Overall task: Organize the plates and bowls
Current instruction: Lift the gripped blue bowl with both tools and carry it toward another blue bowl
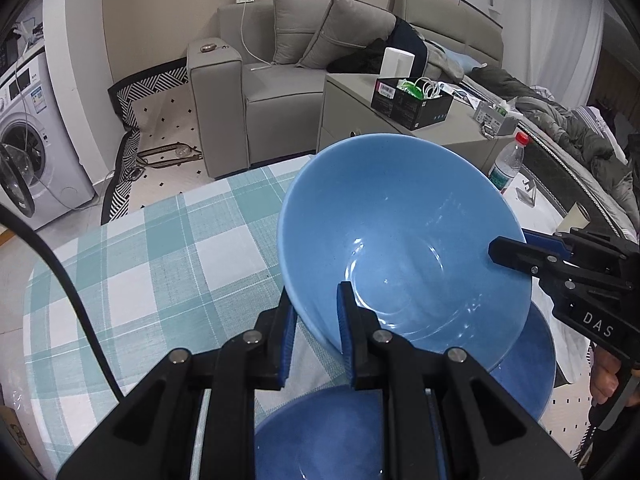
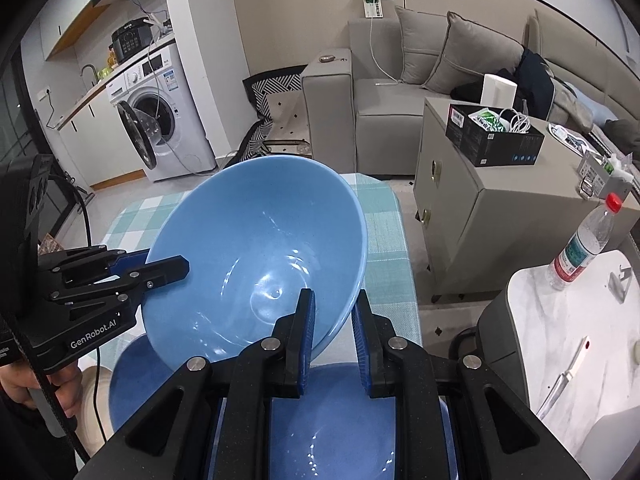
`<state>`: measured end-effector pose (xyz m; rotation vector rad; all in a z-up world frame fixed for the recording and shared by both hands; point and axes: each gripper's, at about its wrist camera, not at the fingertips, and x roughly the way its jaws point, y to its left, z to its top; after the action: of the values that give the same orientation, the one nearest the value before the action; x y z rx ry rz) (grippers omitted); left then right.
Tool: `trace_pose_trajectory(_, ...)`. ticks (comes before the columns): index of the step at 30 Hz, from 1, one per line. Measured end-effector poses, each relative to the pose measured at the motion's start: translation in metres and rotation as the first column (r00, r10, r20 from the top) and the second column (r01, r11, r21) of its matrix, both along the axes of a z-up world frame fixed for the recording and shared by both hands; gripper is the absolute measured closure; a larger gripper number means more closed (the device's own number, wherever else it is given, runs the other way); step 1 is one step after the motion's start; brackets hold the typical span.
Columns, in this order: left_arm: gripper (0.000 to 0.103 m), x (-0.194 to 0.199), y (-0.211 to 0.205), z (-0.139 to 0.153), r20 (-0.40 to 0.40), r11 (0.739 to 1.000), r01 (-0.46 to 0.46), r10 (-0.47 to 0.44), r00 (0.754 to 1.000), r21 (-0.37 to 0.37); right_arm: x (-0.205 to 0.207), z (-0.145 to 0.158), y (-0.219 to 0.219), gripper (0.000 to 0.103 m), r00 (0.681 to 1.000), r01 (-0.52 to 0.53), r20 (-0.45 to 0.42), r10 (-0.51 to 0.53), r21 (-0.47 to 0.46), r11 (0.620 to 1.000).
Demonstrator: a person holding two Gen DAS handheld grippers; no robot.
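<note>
While both grippers clamp opposite sides of its rim, the light blue bowl (image 1: 404,240) hangs tilted in the middle of each view, its hollow facing the cameras. In the left wrist view the left gripper (image 1: 318,332) fills the bottom of the frame, its two fingers closed on the near rim at lower centre, one blue pad inside the bowl and one outside. The right gripper (image 1: 510,254) reaches in from the right edge of that frame, its fingers pinched on the rim at the bowl's right side, with a hand (image 1: 608,380) on its handle at lower right.

In the right wrist view the right gripper (image 2: 334,332) grips the near rim at lower centre, and the left gripper (image 2: 160,268) comes in from the left edge, closed on the rim there.

Below the raised bowl, toward the bottom of both frames, sit darker blue dishes (image 1: 524,368), partly hidden by the fingers; how many there are I cannot tell. They rest on a table under a green and white checked cloth (image 1: 160,264), which spreads over the left half of the left wrist view.

A water bottle with a red cap (image 2: 584,240) stands on a white marble top (image 2: 580,344) at the right of the right wrist view. A grey sofa (image 1: 260,80) sits at upper centre of the left wrist view, a washing machine (image 2: 168,120) at upper left of the right wrist view.
</note>
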<state>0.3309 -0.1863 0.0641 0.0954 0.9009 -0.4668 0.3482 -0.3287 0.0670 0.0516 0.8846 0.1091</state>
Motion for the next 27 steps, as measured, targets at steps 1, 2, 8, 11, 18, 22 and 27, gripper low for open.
trace_pose_trajectory(1, 0.085, -0.002, 0.001, 0.003, 0.004, 1.0, -0.001, 0.001, 1.0, -0.004, -0.002, 0.002, 0.001, 0.084, 1.0, -0.001, 0.004, 0.001, 0.003, 1.0)
trace_pose_trajectory(2, 0.085, -0.005, 0.002, 0.005, 0.007, 1.0, -0.001, 0.001, 1.0, -0.005, -0.006, 0.005, 0.002, 0.084, 1.0, -0.002, 0.008, 0.002, 0.004, 1.0)
trace_pose_trajectory(8, 0.085, -0.018, 0.007, 0.014, 0.021, 1.0, -0.001, 0.001, 1.0, -0.011, -0.018, 0.018, 0.004, 0.084, 1.0, -0.017, 0.027, 0.016, 0.013, 1.0)
trace_pose_trajectory(11, 0.085, -0.026, 0.01, 0.018, 0.029, 1.0, -0.002, 0.002, 1.0, -0.007, -0.025, 0.023, 0.007, 0.084, 0.999, -0.028, 0.029, 0.028, 0.014, 0.999)
trace_pose_trajectory(18, 0.085, -0.042, 0.019, 0.028, 0.057, 1.0, -0.009, 0.009, 0.998, -0.004, -0.041, 0.032, 0.019, 0.084, 0.998, -0.048, 0.044, 0.048, 0.008, 0.999)
trace_pose_trajectory(22, 0.085, -0.049, 0.027, 0.03, 0.061, 1.0, -0.015, 0.016, 0.998, -0.011, -0.049, 0.036, 0.024, 0.084, 0.997, -0.061, 0.058, 0.059, 0.02, 0.998)
trace_pose_trajectory(27, 0.085, -0.06, 0.035, 0.031, 0.071, 1.0, -0.025, 0.025, 0.997, -0.008, -0.059, 0.038, 0.033, 0.084, 0.995, -0.073, 0.067, 0.072, 0.022, 0.997)
